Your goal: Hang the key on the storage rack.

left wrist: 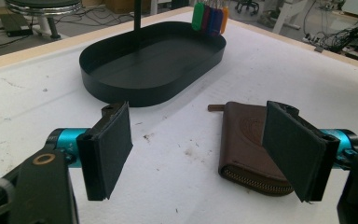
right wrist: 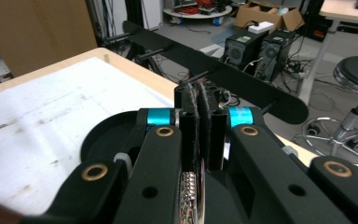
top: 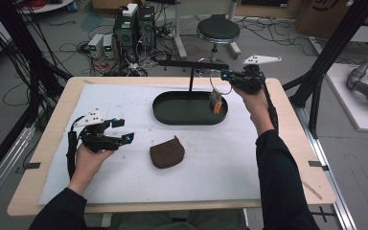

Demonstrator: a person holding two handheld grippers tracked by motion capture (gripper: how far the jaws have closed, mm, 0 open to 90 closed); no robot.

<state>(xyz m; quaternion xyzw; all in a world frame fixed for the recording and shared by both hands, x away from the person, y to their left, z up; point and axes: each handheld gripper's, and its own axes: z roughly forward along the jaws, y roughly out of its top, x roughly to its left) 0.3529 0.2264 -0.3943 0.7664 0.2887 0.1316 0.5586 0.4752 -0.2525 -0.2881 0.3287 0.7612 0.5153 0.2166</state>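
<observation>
Key ring [top: 219,84] with coloured tags [top: 215,102], pinched in the closed right gripper [top: 226,75], hangs over the black tray [top: 172,118]; light and free-swinging, probably best held by its stiff ring. Left gripper [top: 122,130], jaws spread, hovers beside the brown pouch [top: 167,152].

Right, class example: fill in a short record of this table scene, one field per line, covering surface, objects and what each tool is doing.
surface: white sheet on a wooden table
tray: black oval tray with a hanger stand
pouch: brown zip pouch, lying flat in front of the tray
keys: key ring with coloured tags, hanging over the tray
left tool: open, beside the pouch
right tool: shut on the key ring
</observation>
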